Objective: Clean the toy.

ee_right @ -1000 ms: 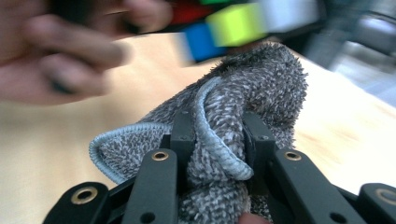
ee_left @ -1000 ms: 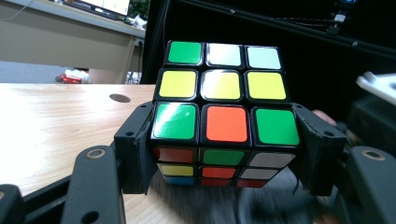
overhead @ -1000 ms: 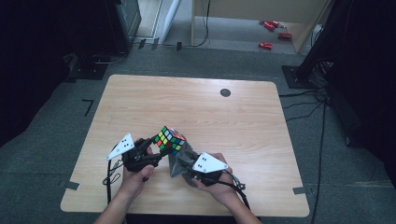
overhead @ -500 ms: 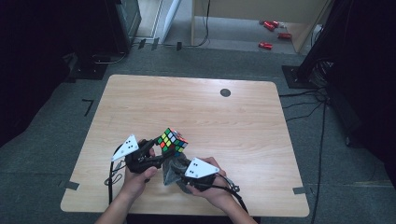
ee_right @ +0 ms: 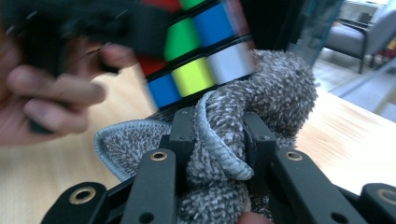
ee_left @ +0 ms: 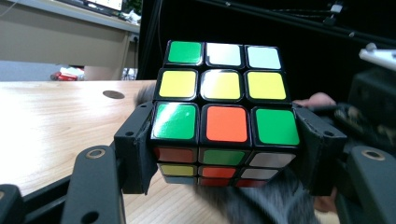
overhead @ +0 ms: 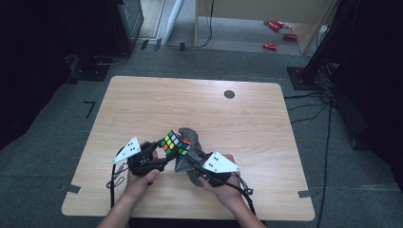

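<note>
A Rubik's cube (overhead: 177, 143) is held clear of the desk (overhead: 142, 104) near its front edge, clamped between the jaws of the left gripper (overhead: 159, 154). In the left gripper view the cube (ee_left: 224, 112) is seen gripped by its lowest layer, one jaw pressed against each side, with a face of green, white, yellow and orange stickers turned toward the camera. The left hand (overhead: 138, 183) is wrapped around the gripper body.

A grey microfibre cloth (overhead: 189, 137) is bunched and pinched between the jaws of the right gripper (overhead: 183, 164), which is held by the right hand (overhead: 225, 190). In the right gripper view the cloth (ee_right: 261, 98) is seen folded between the two jaws, its pale hemmed edge curled outward, and it is pressed against the underside of the cube (ee_right: 196, 51). Cube and cloth are in contact. A dark round mark (overhead: 229, 94) is noted on the far part of the desk, well apart from both grippers.
</note>
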Tool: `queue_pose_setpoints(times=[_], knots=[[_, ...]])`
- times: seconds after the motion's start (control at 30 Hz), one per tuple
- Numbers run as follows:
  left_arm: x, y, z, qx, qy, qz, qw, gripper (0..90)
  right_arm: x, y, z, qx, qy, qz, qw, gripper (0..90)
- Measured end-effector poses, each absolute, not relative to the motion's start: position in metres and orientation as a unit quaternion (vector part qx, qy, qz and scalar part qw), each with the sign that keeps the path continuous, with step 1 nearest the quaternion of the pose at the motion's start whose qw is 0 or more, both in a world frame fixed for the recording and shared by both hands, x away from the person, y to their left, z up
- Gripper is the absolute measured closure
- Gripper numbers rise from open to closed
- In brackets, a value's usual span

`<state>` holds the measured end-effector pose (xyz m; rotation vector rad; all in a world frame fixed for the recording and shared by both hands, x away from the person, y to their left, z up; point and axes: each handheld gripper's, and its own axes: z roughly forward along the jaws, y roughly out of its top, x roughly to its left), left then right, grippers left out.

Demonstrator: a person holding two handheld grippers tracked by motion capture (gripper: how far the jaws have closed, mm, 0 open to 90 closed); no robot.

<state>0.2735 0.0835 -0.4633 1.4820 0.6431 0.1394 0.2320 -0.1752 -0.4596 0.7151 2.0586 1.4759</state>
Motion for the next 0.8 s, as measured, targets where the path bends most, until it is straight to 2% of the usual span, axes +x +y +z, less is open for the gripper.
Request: queue_pose_setpoints(times=[0.17,0.3,0.47,0.6,0.8], knots=[[0.273,0.085,-0.462,0.660,0.289,0.060,0.691,34.9,0.224,-0.156,-0.469,0.213,0.789,0.523,0.242,71.0],[0.274,0.086,-0.462,0.661,0.291,0.063,0.689,34.9,0.221,-0.146,-0.474,0.184,0.812,0.512,0.209,71.0],[0.274,0.087,-0.462,0.660,0.289,0.065,0.691,34.8,0.233,-0.159,-0.474,0.239,0.802,0.498,0.226,71.1],[0.274,0.085,-0.463,0.664,0.287,0.062,0.688,34.9,0.241,-0.181,-0.465,0.305,0.754,0.530,0.240,71.4],[0.273,0.084,-0.463,0.660,0.286,0.057,0.692,34.9,0.230,-0.167,-0.464,0.239,0.774,0.536,0.238,71.4]])
